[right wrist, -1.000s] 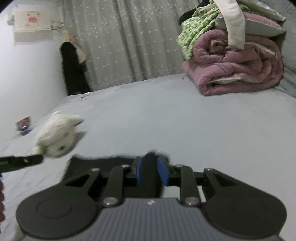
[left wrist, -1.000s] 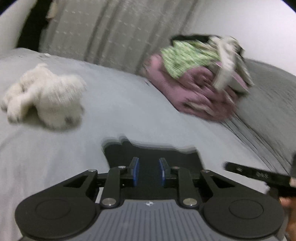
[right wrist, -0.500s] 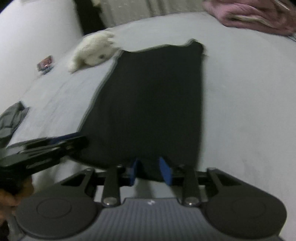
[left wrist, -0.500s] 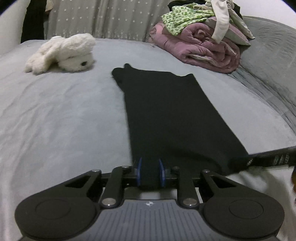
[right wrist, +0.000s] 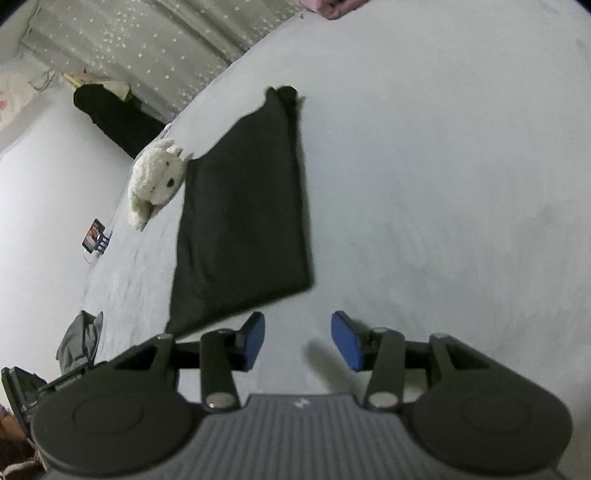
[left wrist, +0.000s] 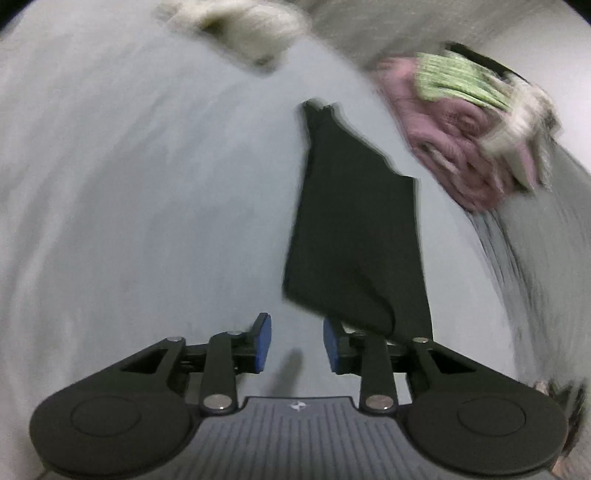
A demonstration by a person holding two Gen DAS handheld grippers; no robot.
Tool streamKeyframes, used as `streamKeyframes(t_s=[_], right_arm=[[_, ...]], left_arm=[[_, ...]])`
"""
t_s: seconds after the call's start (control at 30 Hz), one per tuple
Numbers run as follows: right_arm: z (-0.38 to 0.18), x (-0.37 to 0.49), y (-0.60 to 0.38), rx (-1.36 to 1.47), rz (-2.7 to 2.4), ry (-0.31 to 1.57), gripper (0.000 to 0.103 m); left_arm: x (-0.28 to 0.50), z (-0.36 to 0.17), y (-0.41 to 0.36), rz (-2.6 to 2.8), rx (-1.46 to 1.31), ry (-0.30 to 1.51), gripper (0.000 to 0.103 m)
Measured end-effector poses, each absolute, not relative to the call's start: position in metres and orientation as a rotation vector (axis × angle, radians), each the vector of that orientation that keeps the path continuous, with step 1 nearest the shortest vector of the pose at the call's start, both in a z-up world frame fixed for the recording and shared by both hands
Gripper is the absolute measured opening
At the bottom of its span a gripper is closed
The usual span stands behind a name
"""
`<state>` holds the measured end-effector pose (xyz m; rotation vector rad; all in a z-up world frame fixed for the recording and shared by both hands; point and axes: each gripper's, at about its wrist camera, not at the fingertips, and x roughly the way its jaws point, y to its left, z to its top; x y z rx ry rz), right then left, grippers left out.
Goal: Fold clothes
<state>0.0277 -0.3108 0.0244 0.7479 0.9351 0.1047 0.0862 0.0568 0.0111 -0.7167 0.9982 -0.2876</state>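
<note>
A long black garment (left wrist: 354,229) (right wrist: 243,218) lies flat on the grey bed (left wrist: 129,203) (right wrist: 443,166), folded into a narrow strip. My left gripper (left wrist: 297,345) sits just left of the strip's near end, its jaws opening with only bedsheet between the blue pads. My right gripper (right wrist: 298,341) sits just right of the near end, its jaws also opening and holding nothing. The near corner of the cloth lies loose beside each gripper.
A white plush toy (left wrist: 255,26) (right wrist: 155,181) rests by the strip's far left side. A pile of pink, green and cream bedding (left wrist: 469,140) is at the far right. A phone (right wrist: 94,240) and a grey garment (right wrist: 79,339) lie at the bed's left edge.
Both grippers held the near edge of the black garment half a second ago; both have let go, opened and rolled outward to either side of it. The cloth now lies flat.
</note>
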Motion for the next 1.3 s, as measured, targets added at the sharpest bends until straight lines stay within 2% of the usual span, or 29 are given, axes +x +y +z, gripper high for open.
streamKeyframes(t_s=[0.07,0.2,0.33,0.47,0.6,0.67,0.7,0.77,0.93,1.07,1.3], right_arm=[[0.017,0.032,-0.312,0.811,0.087,0.920,0.043],[0.008,0.045,-0.317,0.922,0.067,0.877,0.043],[-0.004,0.059,-0.312,0.943,0.055,0.857,0.042],[-0.007,0.062,-0.307,0.923,0.046,0.844,0.042],[-0.006,0.064,-0.299,0.868,0.056,0.833,0.042],[-0.005,0.065,-0.296,0.841,0.060,0.826,0.040],[-0.005,0.066,-0.294,0.828,0.056,0.826,0.035],[-0.006,0.065,-0.294,0.815,0.053,0.824,0.014],[-0.001,0.061,-0.296,0.803,0.053,0.800,0.009],[0.015,0.055,-0.297,0.769,0.066,0.754,0.008],[0.015,0.050,-0.304,0.791,0.060,0.779,0.008]], left_arm=[[0.094,0.004,0.052,-0.279,-0.787,1.016,0.035],[0.108,0.005,0.036,-0.293,-0.744,0.975,0.037],[0.124,0.003,0.028,-0.306,-0.742,0.960,0.049],[0.124,0.005,0.026,-0.323,-0.692,0.935,0.050],[0.122,0.008,0.022,-0.323,-0.629,0.918,0.040],[0.123,0.007,0.024,-0.297,-0.606,0.918,0.015],[0.124,0.005,0.026,-0.285,-0.615,0.921,0.012],[0.124,0.001,0.031,-0.282,-0.651,0.920,0.007],[0.118,0.011,0.032,-0.267,-0.621,0.853,0.003],[0.107,0.018,0.036,-0.267,-0.643,0.811,0.003],[0.097,0.013,0.038,-0.253,-0.669,0.815,0.003]])
